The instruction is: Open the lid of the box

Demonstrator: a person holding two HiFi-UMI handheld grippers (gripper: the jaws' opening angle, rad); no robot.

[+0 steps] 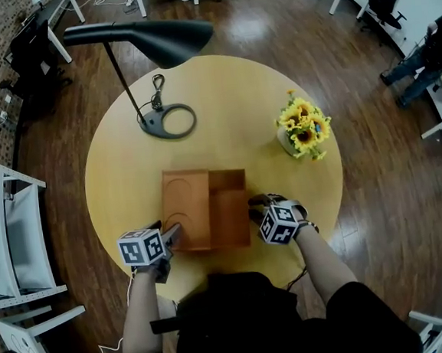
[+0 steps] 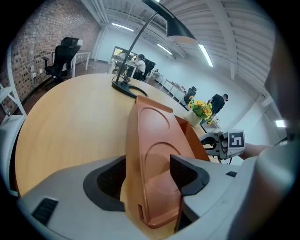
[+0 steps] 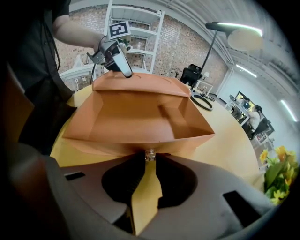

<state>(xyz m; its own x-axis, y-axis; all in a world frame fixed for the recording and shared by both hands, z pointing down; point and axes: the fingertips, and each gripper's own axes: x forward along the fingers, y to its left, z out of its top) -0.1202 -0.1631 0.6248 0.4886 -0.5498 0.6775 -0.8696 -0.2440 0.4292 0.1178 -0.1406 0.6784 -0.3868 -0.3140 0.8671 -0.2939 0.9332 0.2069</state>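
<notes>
A brown wooden box stands on the round table near its front edge. Its lid is swung open to the left, the inner face with carved rounds showing. My left gripper is at the lid's near corner. In the left gripper view the lid fills the space between the left gripper's pads, which meet it on both sides. My right gripper is at the box's right wall. In the right gripper view the right gripper is pinched on a small silvery knob on the open box.
A black desk lamp with a ring base stands at the table's back. A vase of sunflowers is at the right, close behind my right gripper. White chairs stand left of the table. People are in the room's far right.
</notes>
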